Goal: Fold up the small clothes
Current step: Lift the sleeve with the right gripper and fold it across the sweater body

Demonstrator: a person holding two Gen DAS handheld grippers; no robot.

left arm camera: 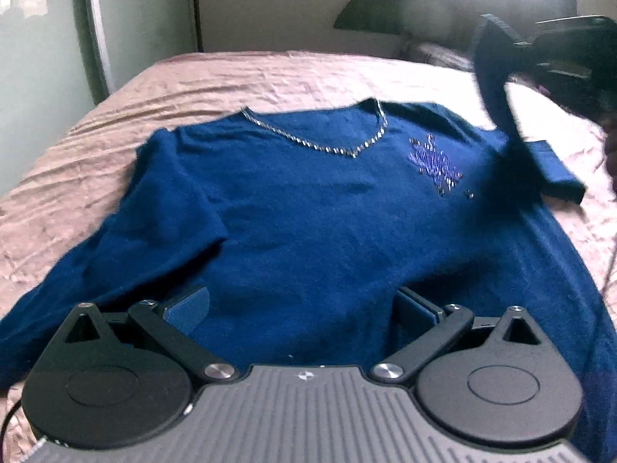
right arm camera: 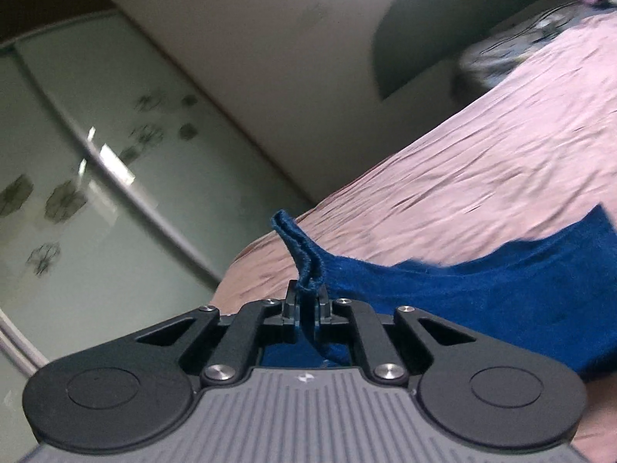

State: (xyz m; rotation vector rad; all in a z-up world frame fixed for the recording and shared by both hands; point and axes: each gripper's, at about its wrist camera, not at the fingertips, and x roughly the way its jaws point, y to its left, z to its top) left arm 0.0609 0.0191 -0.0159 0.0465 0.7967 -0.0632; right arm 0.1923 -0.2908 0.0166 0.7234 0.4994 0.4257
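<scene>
A blue sweater (left arm camera: 308,212) with a silver-trimmed V-neck and a sequin motif lies face up on the pink bedspread (left arm camera: 250,77). My left gripper (left arm camera: 304,308) is open, jaws wide apart over the sweater's lower hem, holding nothing. My right gripper (right arm camera: 306,308) is shut on the cuff of the sweater's right sleeve (right arm camera: 304,254) and holds it lifted above the bed. In the left wrist view the right gripper (left arm camera: 497,38) shows at the upper right with the raised sleeve (left arm camera: 501,108) hanging from it. The left sleeve (left arm camera: 96,266) lies flat at the left.
Mirrored wardrobe doors (right arm camera: 77,154) stand beyond the bed's far side. A dark headboard (left arm camera: 385,4) and a patterned pillow (right arm camera: 513,54) are at the head of the bed. Bare bedspread (right arm camera: 501,154) surrounds the sweater.
</scene>
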